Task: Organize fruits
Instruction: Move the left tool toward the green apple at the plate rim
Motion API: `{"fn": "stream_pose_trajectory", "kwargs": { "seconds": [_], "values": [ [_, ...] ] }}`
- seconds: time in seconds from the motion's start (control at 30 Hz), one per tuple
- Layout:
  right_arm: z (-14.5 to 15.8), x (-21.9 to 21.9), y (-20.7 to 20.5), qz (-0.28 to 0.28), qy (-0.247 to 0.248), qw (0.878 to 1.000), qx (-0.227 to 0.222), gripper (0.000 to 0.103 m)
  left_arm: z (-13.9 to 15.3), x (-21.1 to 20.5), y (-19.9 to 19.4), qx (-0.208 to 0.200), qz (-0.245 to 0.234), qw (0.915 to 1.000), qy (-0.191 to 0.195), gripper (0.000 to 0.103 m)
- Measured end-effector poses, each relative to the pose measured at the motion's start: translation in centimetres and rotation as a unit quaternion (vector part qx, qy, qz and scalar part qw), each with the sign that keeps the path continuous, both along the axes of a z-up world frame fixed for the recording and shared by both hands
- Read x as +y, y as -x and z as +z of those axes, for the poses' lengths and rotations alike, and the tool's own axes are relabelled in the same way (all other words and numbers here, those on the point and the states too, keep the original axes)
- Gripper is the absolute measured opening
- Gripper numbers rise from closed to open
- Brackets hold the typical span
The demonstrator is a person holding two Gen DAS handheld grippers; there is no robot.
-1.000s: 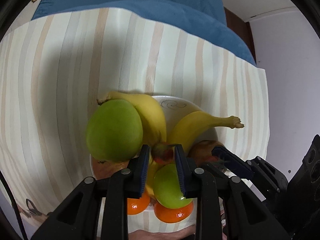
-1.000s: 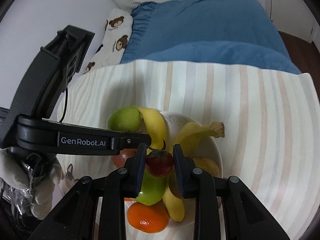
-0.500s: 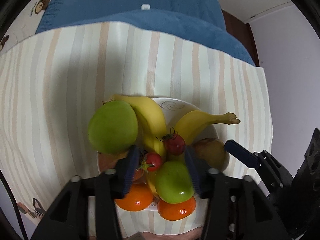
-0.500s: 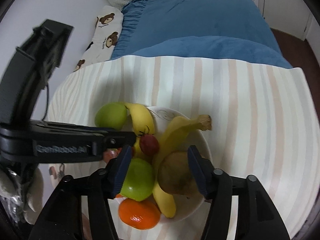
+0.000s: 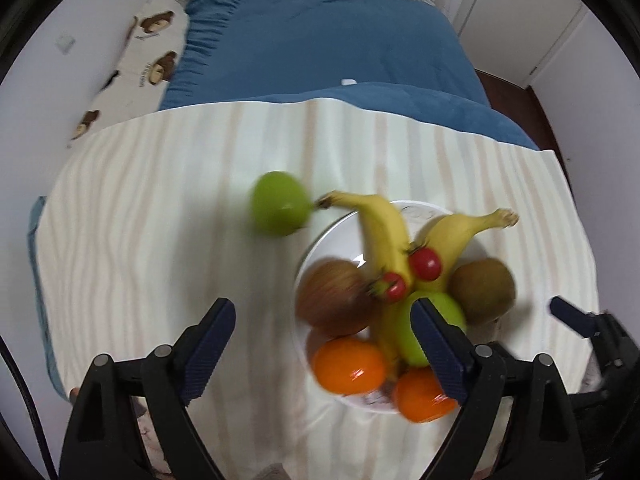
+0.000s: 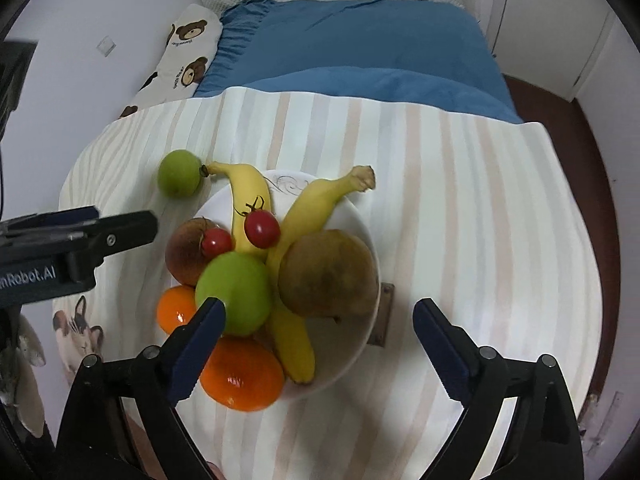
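Though partly cut off, "nRobot.AI" marks the left gripper.

**Fruit plate, seen from the left gripper**

White plate: two bananas, two cherry tomatoes, green apple, two oranges, two brown fruits. Off its far-left rim: blurred green apple on striped cloth. Left gripper: jaws just opening, nothing held.

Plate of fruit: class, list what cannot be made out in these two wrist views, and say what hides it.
- Second orange: right wrist view, half hidden behind the green apple.
- Plate floor: both views, covered by fruit.
- Stray green apple: left wrist view, motion blur hides its stem.
- Brown patch on the cloth: right wrist view, partly hidden by the plate's rim; unidentifiable.
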State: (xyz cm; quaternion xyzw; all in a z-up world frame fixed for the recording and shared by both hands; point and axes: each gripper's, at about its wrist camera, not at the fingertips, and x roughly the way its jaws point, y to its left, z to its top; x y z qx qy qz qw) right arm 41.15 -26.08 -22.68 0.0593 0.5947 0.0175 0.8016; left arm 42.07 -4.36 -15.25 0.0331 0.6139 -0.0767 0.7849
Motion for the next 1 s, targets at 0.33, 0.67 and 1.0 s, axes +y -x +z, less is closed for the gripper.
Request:
{"fn": "stream_pose_trajectory", "kwargs": {
  "seconds": [0.33, 0.67, 1.0],
  "values": [
    [2.3, 0.3, 2.7, -0.015, 0.032, 0.999, -0.032, 0.098, 0.5, 0.4, 3.6, -0.038, 0.012, 0.999, -0.017, 0.09],
    [3.9, 0.9, 4.5, -0.018, 0.044, 0.998, -0.052, 0.098, 0.8, 1.0, 5.9, -0.047, 0.016, 0.9986, -0.017, 0.09],
    [2.7, 0.8, 1.7, -0.049, -0.029, 0.997, -0.046, 0.098, -0.3, 3.6, -0.2, -0.001, 0.063, 0.9971, 0.044, 0.09]
  ]
}}
